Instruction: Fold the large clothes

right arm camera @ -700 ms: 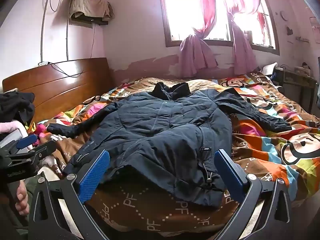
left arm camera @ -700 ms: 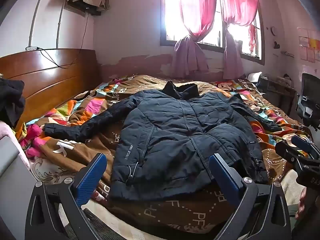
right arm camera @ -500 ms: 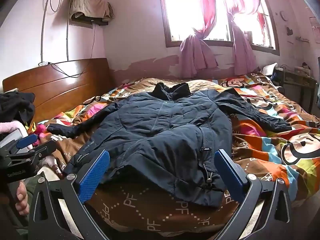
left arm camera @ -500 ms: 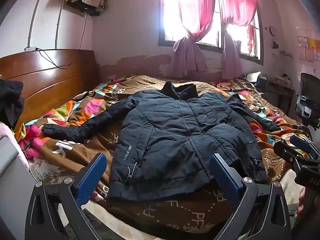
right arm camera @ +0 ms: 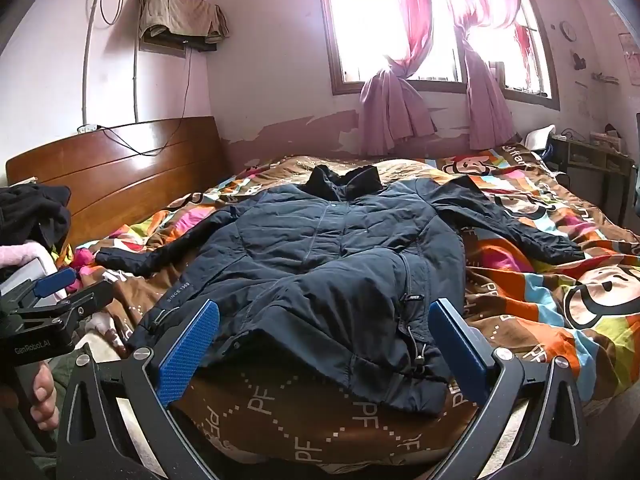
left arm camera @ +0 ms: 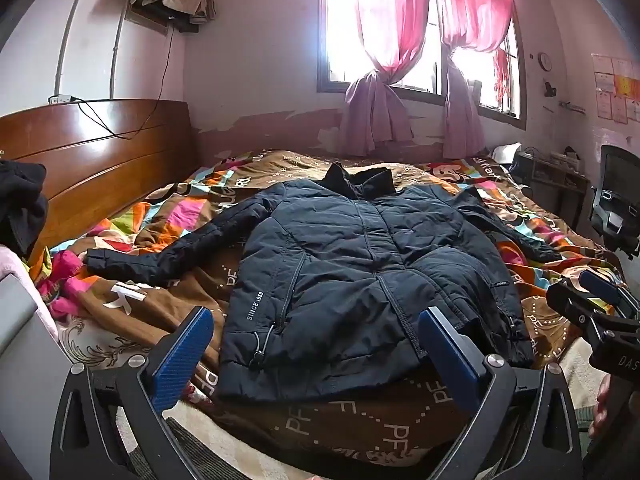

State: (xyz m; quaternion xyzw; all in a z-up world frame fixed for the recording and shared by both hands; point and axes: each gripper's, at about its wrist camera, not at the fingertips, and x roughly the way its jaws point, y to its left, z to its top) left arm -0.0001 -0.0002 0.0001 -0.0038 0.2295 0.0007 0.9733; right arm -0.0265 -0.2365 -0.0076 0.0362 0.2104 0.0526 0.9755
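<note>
Our fingers are spread wide and grasp nothing: the left gripper (left arm camera: 316, 354) and the right gripper (right arm camera: 322, 346) both hang short of the hem at 6 o'clock. The dark navy puffer jacket (left arm camera: 360, 276) lies flat, front up, on the patterned bedspread (right arm camera: 560, 280), collar at 12 o'clock toward the pink curtains (left arm camera: 400, 32). One sleeve stretches out to 9 o'clock near the wooden headboard (left arm camera: 92, 152), the other to 3 o'clock. The front looks zipped, though we cannot be sure.
</note>
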